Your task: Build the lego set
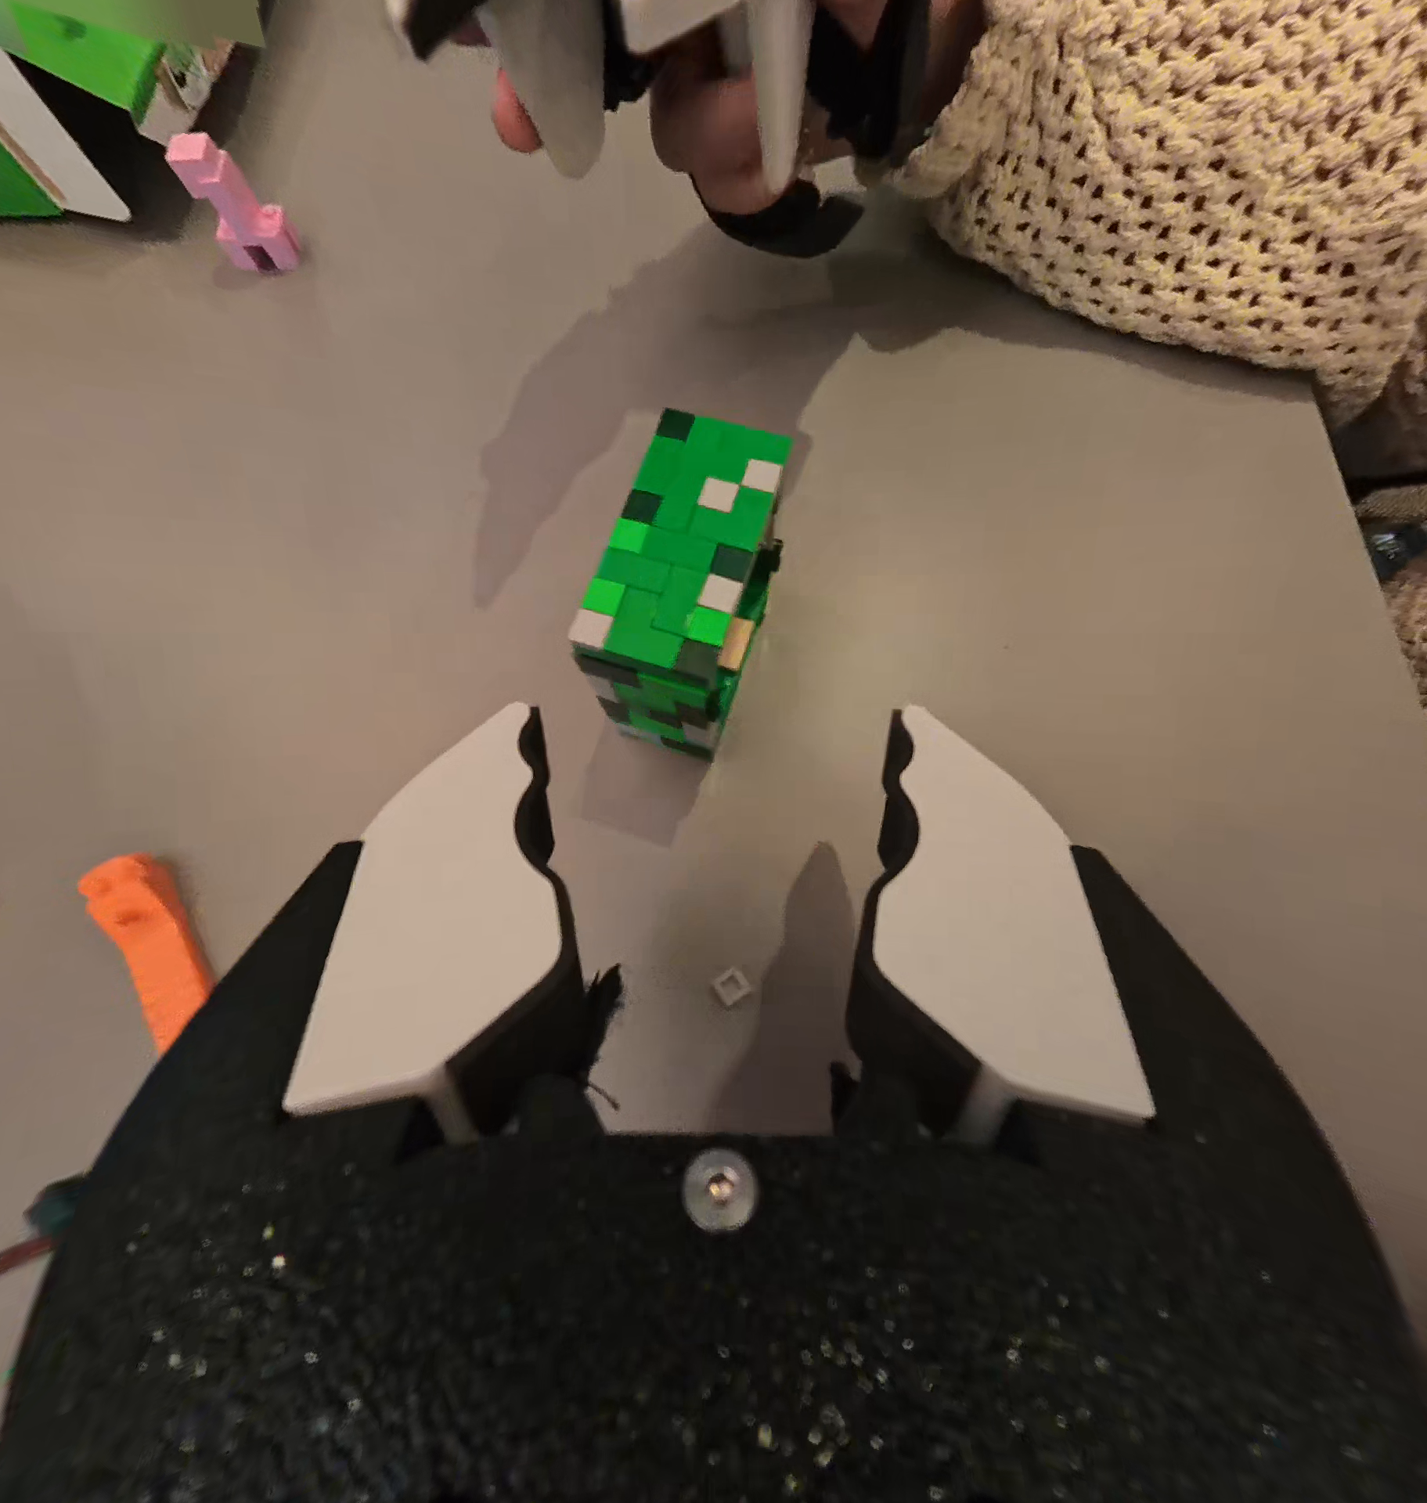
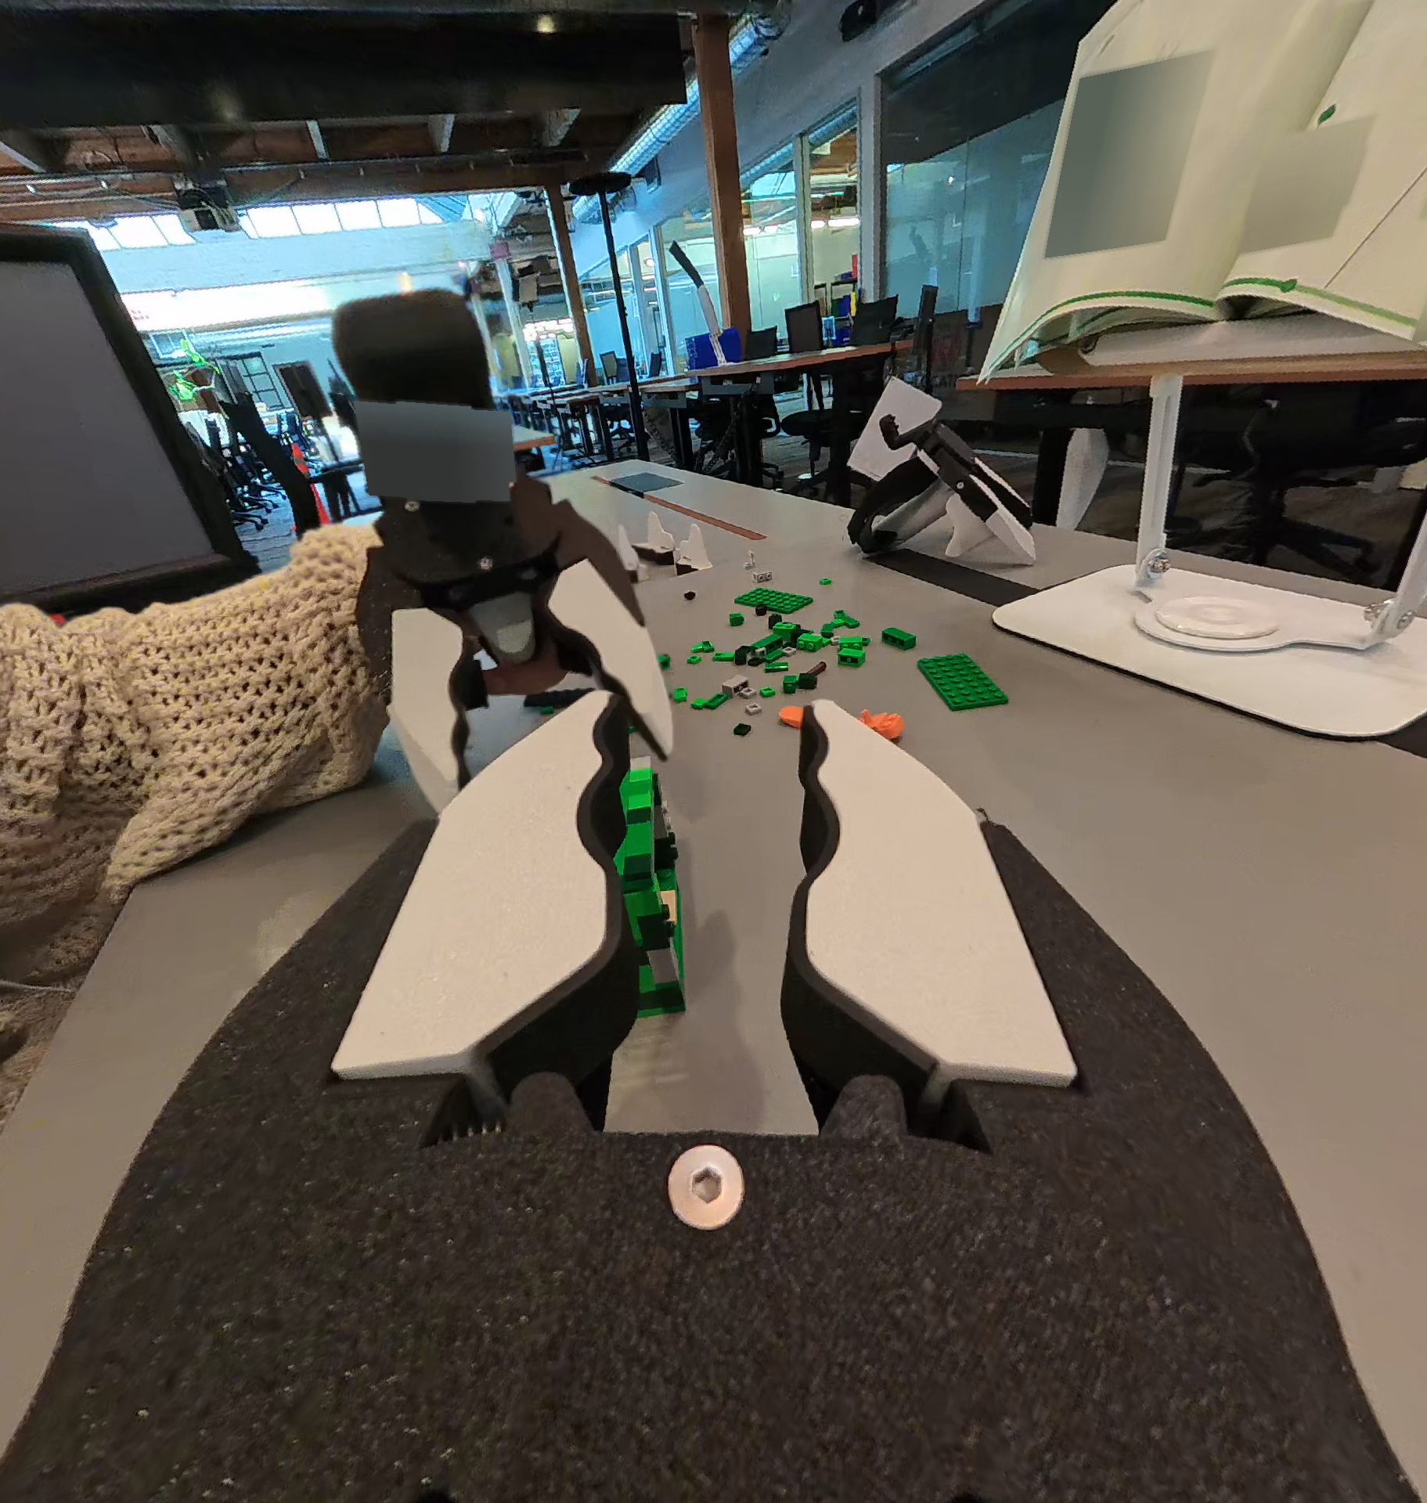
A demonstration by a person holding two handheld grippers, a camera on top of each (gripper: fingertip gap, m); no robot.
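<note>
Green brick tower (image 1: 681, 581) upright on grey table (image 1: 1019, 618), between two spread grippers, touched by neither.

Left gripper (image 1: 714, 720) wide apart just short of tower; right gripper (image 2: 706, 716) likewise parted, its left finger hiding much of tower (image 2: 649, 886). Far beyond: loose green bricks (image 2: 775, 651), green plate (image 2: 962, 681), orange separator (image 1: 145, 943) half covered, pink piece (image 1: 234, 203), small grey tile (image 1: 731, 986), knit sleeve (image 1: 1181, 163), propped booklet (image 2: 1230, 163) cut off.

**Your rig and sleeves**

Your left gripper (image 1: 714, 716) and right gripper (image 2: 706, 716) match: speckled black bodies, a silver hex screw set centrally, and white finger plates (image 1: 441, 919) edged with wavy black pads. You wear a chunky cream open-knit sweater (image 1: 1181, 187), sleeves loose
</note>
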